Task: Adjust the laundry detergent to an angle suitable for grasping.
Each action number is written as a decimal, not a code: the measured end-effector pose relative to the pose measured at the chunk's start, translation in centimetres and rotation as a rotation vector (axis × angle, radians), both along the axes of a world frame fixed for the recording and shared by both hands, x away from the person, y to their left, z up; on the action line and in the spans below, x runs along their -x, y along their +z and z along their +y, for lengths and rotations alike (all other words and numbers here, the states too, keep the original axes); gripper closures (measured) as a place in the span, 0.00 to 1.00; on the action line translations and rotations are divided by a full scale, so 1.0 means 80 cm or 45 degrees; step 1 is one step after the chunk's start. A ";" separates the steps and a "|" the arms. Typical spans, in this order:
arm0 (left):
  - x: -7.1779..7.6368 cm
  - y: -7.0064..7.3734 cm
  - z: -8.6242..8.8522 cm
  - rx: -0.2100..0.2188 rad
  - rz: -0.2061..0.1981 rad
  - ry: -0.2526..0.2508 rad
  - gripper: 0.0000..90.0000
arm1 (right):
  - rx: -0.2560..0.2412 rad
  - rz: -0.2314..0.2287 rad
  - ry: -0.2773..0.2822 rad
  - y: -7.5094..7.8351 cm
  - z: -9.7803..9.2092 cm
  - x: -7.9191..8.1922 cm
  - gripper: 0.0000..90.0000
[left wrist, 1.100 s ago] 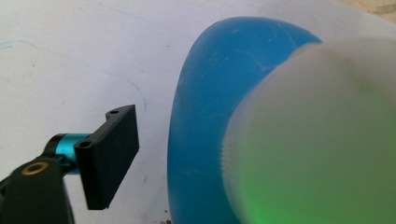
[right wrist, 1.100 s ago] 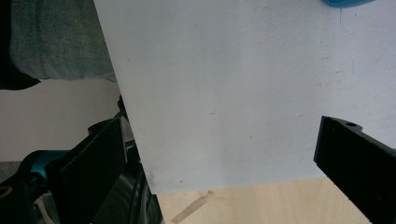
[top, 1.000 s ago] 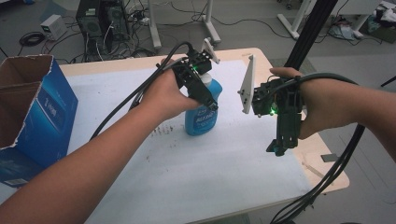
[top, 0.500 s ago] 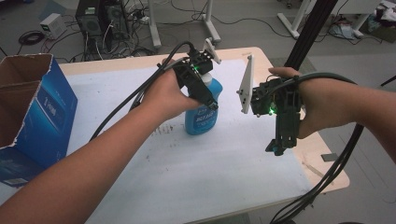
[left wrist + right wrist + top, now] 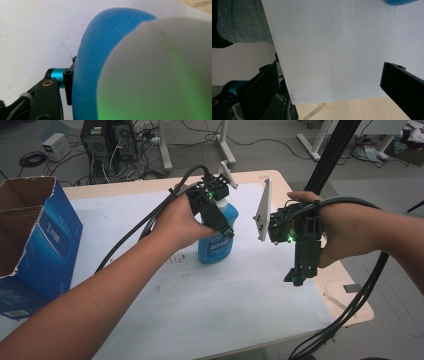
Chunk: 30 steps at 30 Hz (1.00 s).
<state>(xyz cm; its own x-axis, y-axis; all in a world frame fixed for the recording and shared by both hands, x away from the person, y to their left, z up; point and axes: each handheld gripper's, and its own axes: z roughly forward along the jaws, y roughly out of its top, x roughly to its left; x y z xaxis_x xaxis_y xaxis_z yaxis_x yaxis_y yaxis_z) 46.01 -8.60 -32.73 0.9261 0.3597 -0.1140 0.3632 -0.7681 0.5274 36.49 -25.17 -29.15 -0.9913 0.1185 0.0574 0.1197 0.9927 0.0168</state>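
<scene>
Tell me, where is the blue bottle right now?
In the high view the blue bottle stands upright on the white table cover, near the middle, gripped by the left gripper. The cardboard box sits far to its left.

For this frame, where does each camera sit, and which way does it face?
High view: above the person's side, looking down on the table; both forearms, left gripper, right gripper.
Left gripper view: rides the left gripper, pressed against the blue bottle; one finger.
Right gripper view: looks down at the table; both fingers, apart.
All three show the bottle.
</scene>
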 end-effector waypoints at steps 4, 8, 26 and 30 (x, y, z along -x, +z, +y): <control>0.000 0.000 0.000 0.001 -0.001 0.003 0.42 | 0.003 0.002 -0.002 0.000 0.000 0.000 0.02; 0.001 0.000 -0.001 -0.007 -0.010 0.005 0.42 | 0.002 0.002 -0.003 -0.001 0.001 -0.001 0.02; 0.012 0.007 -0.002 -0.078 -0.128 -0.014 0.48 | 0.002 0.003 0.002 -0.001 0.005 -0.001 0.02; 0.014 0.010 0.000 -0.084 -0.141 -0.024 0.48 | -0.001 0.000 0.005 -0.001 0.005 -0.001 0.02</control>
